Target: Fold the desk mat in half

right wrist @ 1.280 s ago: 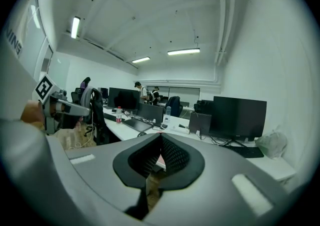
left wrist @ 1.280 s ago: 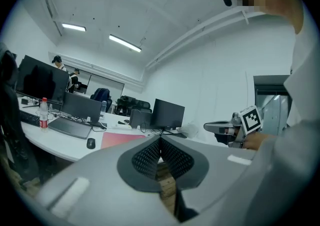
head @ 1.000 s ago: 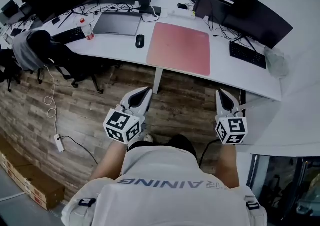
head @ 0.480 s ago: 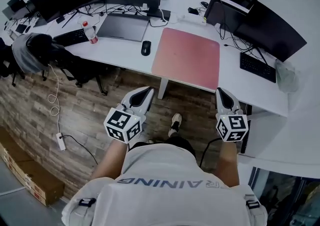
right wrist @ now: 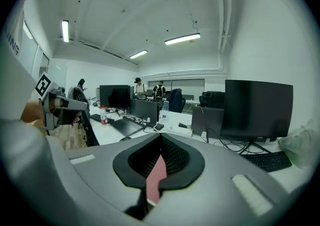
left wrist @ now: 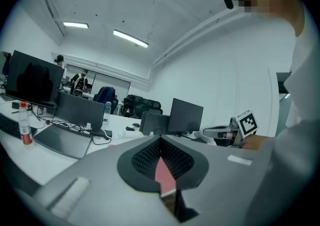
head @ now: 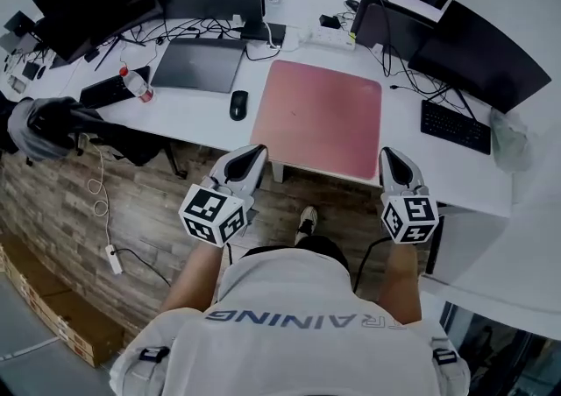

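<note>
One desk mat (head: 320,118), one mouse (head: 238,105), two tools (head: 252,156) (head: 391,159).

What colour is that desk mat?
Pink: the flat rectangular desk mat shows best in the head view.

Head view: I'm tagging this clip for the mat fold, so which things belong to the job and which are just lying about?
Job in hand:
desk mat; left tool; right tool, both tools shut.

Lying about:
mouse; water bottle; keyboard; power strip; monitor.
</note>
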### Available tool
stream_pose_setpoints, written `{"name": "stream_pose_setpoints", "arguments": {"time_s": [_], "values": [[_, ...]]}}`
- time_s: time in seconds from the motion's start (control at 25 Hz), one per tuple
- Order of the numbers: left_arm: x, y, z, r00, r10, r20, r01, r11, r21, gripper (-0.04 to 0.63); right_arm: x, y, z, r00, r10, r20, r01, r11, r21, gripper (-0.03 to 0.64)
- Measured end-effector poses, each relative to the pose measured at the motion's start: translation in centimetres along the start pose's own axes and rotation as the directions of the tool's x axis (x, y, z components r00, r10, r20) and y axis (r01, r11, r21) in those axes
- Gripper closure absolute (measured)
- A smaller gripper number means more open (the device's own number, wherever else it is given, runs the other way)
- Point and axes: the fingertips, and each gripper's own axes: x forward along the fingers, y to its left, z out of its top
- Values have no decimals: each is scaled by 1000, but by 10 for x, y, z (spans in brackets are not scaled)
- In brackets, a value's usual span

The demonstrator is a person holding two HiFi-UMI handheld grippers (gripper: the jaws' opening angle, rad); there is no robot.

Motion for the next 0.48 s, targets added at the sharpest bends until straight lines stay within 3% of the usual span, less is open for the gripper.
{"name": "stream_pose_setpoints", "arguments": {"time_s": [0.48], "values": [[132,10,10,996,70,-52,-70,998,-1,595,94,-111,-14,997,62,-41,-59,996,61,600]]}}
